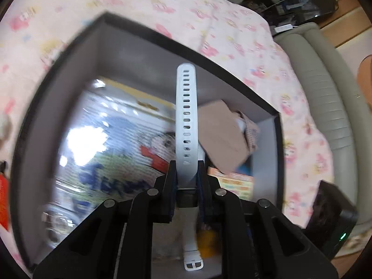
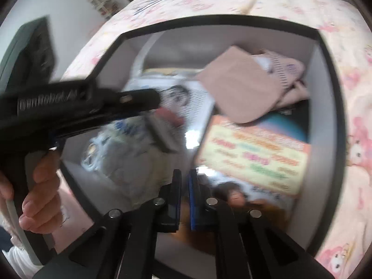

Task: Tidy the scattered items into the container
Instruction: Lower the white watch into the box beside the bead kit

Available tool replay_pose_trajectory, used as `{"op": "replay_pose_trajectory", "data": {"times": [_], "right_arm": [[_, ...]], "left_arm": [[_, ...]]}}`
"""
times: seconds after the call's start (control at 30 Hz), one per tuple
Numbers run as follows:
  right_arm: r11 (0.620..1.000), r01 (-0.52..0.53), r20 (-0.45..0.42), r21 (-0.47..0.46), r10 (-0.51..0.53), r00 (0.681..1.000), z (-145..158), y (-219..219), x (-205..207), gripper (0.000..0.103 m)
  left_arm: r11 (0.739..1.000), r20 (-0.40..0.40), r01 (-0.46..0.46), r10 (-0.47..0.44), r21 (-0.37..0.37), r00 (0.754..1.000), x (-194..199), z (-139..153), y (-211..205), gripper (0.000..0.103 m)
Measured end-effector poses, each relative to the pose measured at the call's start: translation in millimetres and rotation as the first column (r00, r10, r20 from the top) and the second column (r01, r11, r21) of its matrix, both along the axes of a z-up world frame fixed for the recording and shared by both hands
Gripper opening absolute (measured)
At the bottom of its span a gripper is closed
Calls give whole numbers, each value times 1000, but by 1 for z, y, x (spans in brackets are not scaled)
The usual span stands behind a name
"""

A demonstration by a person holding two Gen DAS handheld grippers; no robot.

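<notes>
Left gripper (image 1: pixel 186 174) pinches white watch (image 1: pixel 186 116) by its body, strap ahead, above the box (image 1: pixel 262 102), ready to drop in. Right gripper (image 2: pixel 185 181) nearly pressed together, apparently empty; blur limits certainty.

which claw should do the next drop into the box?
Left. The left claw is shut on the white watch, already over the box. The right claw looks nearly shut with nothing seen between its fingers.
</notes>
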State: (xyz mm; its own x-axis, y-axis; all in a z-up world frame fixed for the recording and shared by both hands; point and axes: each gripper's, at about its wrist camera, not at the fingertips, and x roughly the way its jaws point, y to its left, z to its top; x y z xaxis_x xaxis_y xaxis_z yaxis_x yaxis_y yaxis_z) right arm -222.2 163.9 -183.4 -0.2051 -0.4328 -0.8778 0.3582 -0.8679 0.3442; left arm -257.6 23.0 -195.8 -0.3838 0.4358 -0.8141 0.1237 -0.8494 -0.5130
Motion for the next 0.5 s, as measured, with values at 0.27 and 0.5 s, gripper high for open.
{"op": "replay_pose_trajectory", "data": {"times": [0.27, 0.5], "right_arm": [[995, -46, 43, -88, 50, 998, 2, -1, -2, 8], [998, -52, -5, -24, 52, 999, -1, 0, 2, 37]], "left_arm": [[962, 106, -104, 79, 252, 991, -1, -24, -35, 15], [904, 123, -159, 119, 397, 985, 4, -21, -47, 14]]}}
